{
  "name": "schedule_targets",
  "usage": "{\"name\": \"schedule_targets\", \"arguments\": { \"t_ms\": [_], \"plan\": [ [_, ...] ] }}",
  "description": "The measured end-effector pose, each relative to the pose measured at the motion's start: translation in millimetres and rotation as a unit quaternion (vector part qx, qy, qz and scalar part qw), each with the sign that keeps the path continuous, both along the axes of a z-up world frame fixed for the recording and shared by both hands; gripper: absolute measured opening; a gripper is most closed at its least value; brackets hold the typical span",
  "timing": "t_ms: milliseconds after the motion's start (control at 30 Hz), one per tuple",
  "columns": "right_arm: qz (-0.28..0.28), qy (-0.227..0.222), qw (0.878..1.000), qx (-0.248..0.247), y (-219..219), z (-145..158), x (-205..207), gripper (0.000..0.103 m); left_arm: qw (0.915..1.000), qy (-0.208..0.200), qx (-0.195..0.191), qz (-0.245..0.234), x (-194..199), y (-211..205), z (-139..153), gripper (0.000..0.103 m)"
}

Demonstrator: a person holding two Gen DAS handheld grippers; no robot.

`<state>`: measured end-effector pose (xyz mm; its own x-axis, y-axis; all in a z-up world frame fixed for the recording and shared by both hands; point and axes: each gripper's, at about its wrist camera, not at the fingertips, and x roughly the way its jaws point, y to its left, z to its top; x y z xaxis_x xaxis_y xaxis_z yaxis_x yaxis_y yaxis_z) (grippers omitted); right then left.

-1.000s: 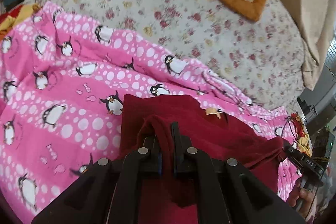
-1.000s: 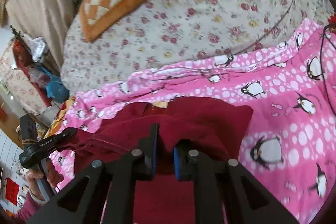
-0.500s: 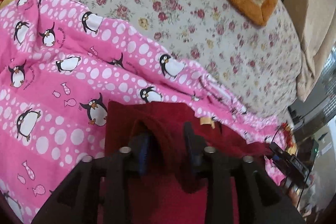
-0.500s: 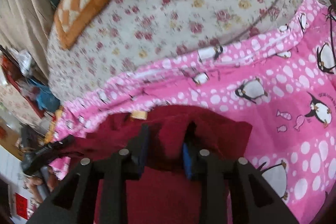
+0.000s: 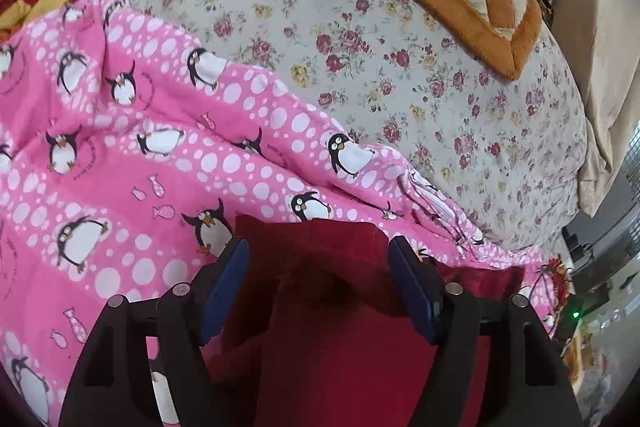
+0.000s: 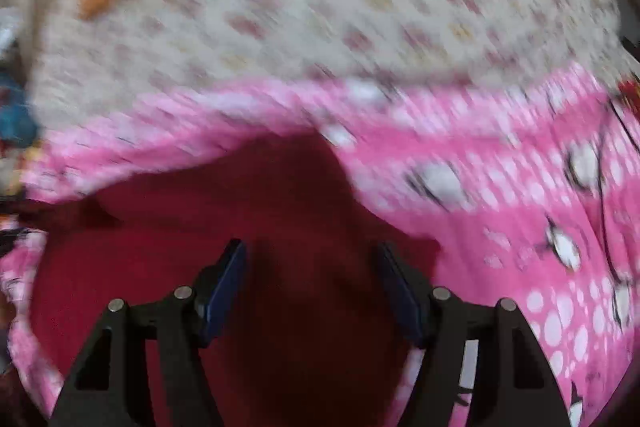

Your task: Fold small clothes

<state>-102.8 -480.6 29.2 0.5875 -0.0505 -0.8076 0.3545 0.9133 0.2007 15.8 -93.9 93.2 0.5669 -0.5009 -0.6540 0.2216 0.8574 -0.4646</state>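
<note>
On the pink penguin blanket (image 5: 120, 187) lies the dark red garment (image 5: 320, 327), just let go: our left gripper (image 5: 318, 283) and right gripper (image 6: 312, 287) have just opened wide, pads clear, this fold laid down.

Left gripper (image 5: 318, 259), right gripper (image 6: 310, 261): fingers just spread wide, angled down.

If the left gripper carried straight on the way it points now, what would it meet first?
Most likely the dark red garment: the left gripper, its jaws just opened, has that cloth lying directly between and ahead of its fingers, with the pink penguin blanket beyond. Depth is uncertain.
</note>
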Motion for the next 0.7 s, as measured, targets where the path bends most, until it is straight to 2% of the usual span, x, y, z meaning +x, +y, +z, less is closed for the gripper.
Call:
{"name": "schedule_targets", "arguments": {
  "t_ms": [67, 200, 300, 400, 500, 567, 600, 633, 700],
  "plan": [
    [-0.016, -0.022, 0.999, 0.036, -9.6, 1.0, -7.7, 0.071, 0.9999, -0.010, 0.009, 0.001, -4.5, -0.8, 3.9, 0.063],
    [-0.008, -0.090, 0.996, 0.001, -1.7, 35.6, -25.5, 0.071, 0.9998, -0.007, 0.017, -0.007, -7.3, -3.4, 3.2, 0.063],
    [0.033, -0.104, 0.994, 0.009, 15.4, 48.7, -23.4, 0.071, 0.9998, -0.010, 0.010, 0.016, -7.5, 5.2, 6.0, 0.063],
    [0.071, -0.079, 0.994, 0.009, 31.5, 46.1, -7.9, 0.070, 0.9983, -0.022, -0.026, 0.048, -6.4, 24.9, 15.8, 0.063],
    [0.069, -0.005, 0.996, -0.047, 36.3, 29.4, 26.3, 0.069, 0.9965, -0.025, -0.043, 0.067, -4.0, 39.0, 19.3, 0.063],
    [0.052, 0.051, 0.995, -0.066, 29.9, 8.1, 50.1, 0.069, 0.9976, -0.008, -0.029, 0.063, 0.3, 38.0, 14.2, 0.063],
    [0.048, 0.075, 0.995, -0.045, 23.3, -5.2, 57.7, 0.069, 0.9981, 0.006, -0.018, 0.058, 2.6, 35.1, 10.0, 0.063],
    [0.043, 0.084, 0.995, -0.029, 19.3, -11.3, 60.3, 0.069, 0.9984, 0.020, -0.003, 0.052, 4.2, 32.1, 5.9, 0.063],
    [0.040, 0.063, 0.996, -0.044, 25.9, 1.5, 52.3, 0.069, 0.9981, 0.038, 0.024, 0.043, 3.3, 25.8, -1.6, 0.063]
  ]
}}
